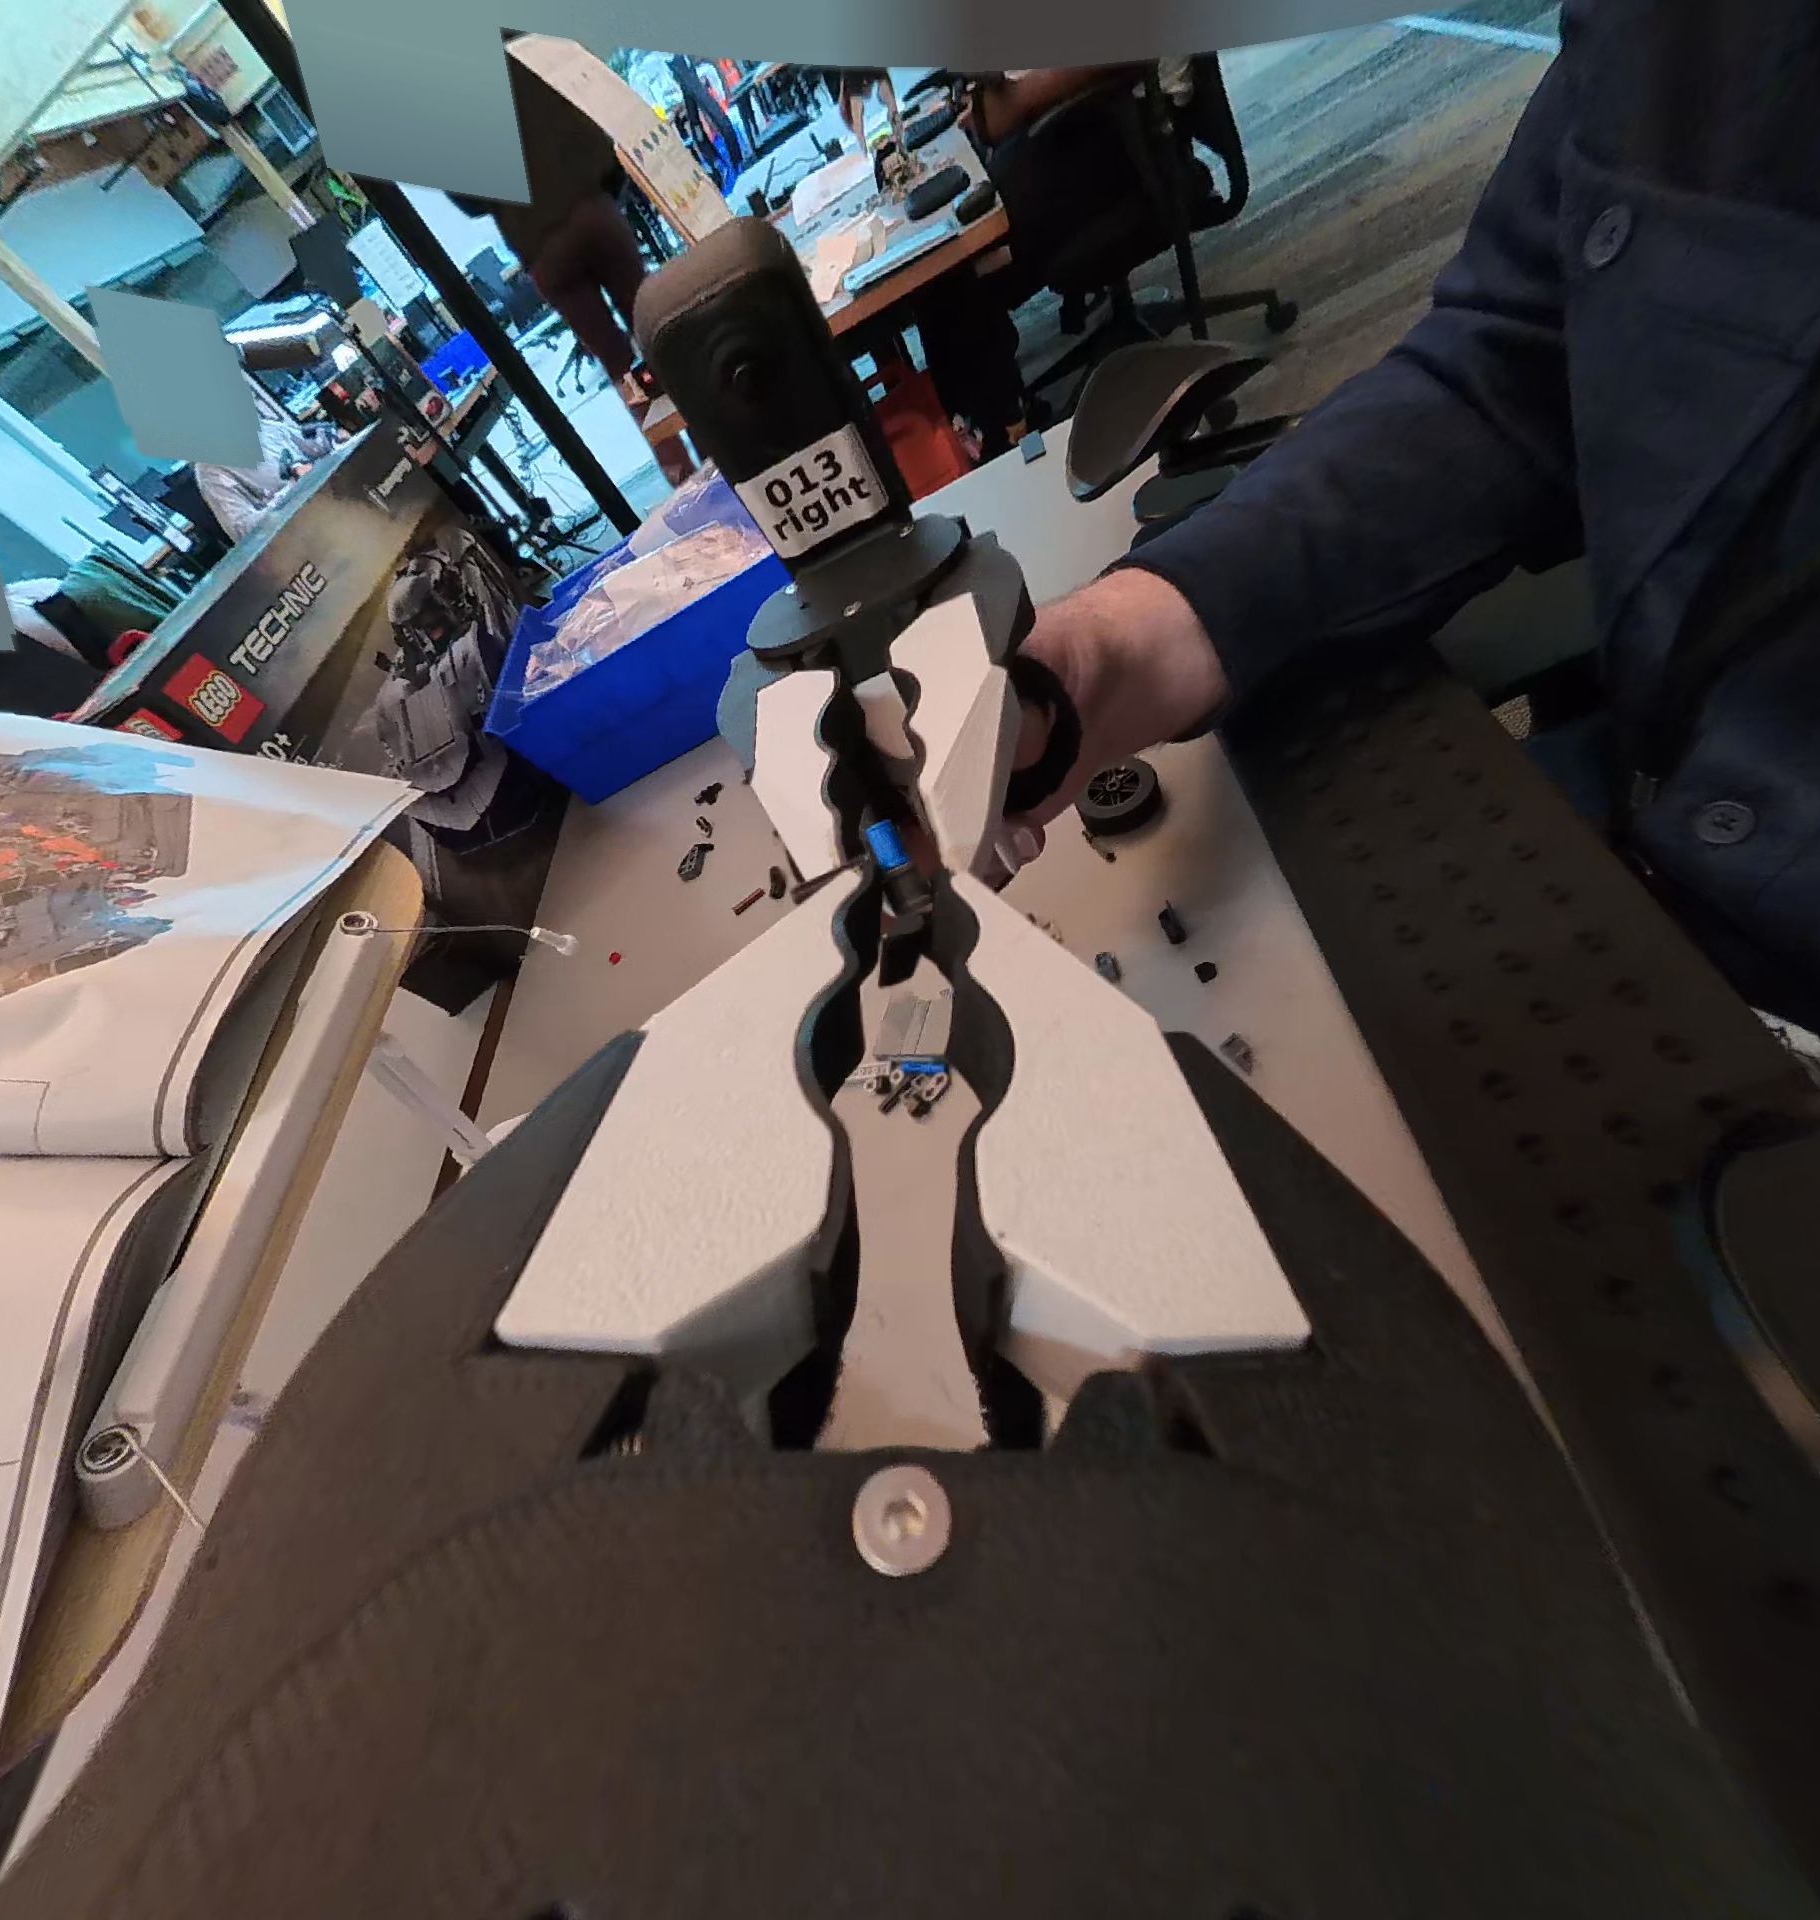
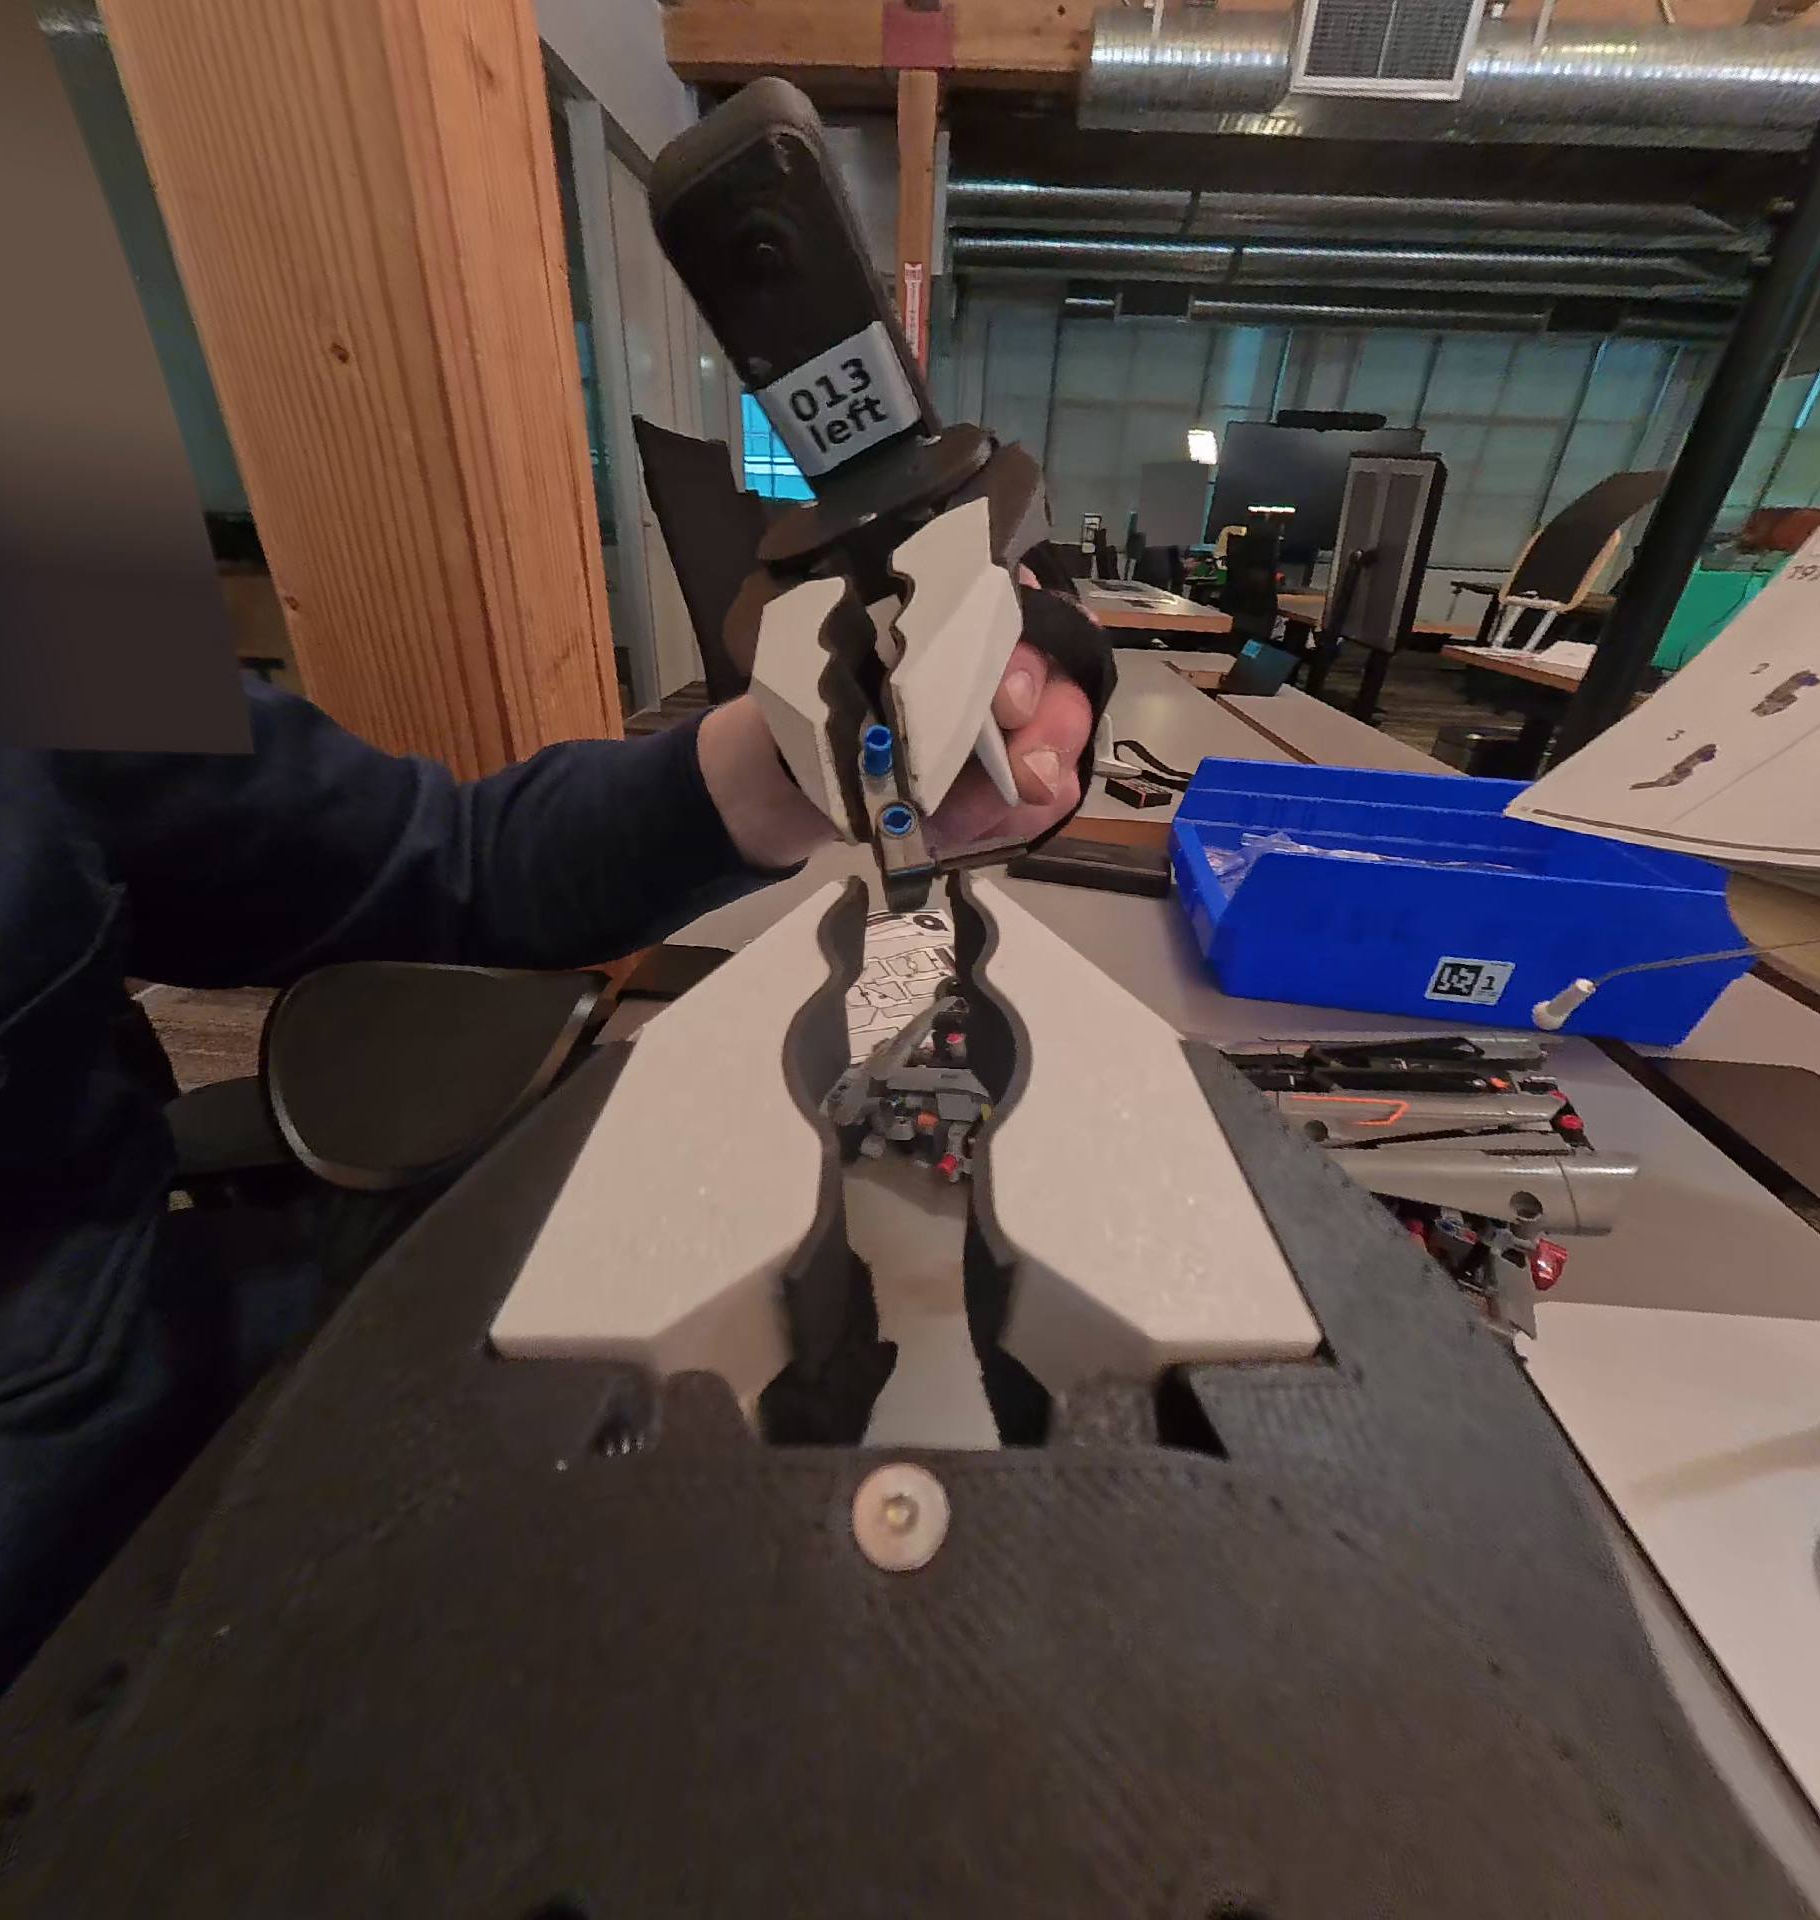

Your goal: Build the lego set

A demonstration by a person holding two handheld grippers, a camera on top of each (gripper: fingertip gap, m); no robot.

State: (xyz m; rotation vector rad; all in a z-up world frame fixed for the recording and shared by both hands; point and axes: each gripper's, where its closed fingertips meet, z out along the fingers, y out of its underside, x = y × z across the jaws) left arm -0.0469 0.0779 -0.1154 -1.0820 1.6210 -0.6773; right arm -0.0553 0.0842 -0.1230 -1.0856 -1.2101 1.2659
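Note:
A small grey piece with blue pins (image 2: 890,800) and a black lower end hangs in the air between the two grippers, which face each other tip to tip. My left gripper (image 1: 906,906) is shut on it; from the right wrist view its fingers (image 2: 947,644) clamp the piece's upper part. My right gripper (image 2: 906,896) has its jaws close together around the black lower end. In the left wrist view the piece (image 1: 890,857) shows between both sets of tips. A grey partly built model (image 2: 916,1101) lies on the table below.
Loose small parts (image 1: 906,1081) and a wheel (image 1: 1119,795) lie on the white table (image 1: 1145,914). A blue bin (image 2: 1405,904), the set's box (image 1: 262,675), an open instruction booklet (image 1: 106,883) and another built section (image 2: 1457,1132) stand around. A chair (image 2: 418,1070) is nearby. Less than 4 cm separates the two grippers' tips.

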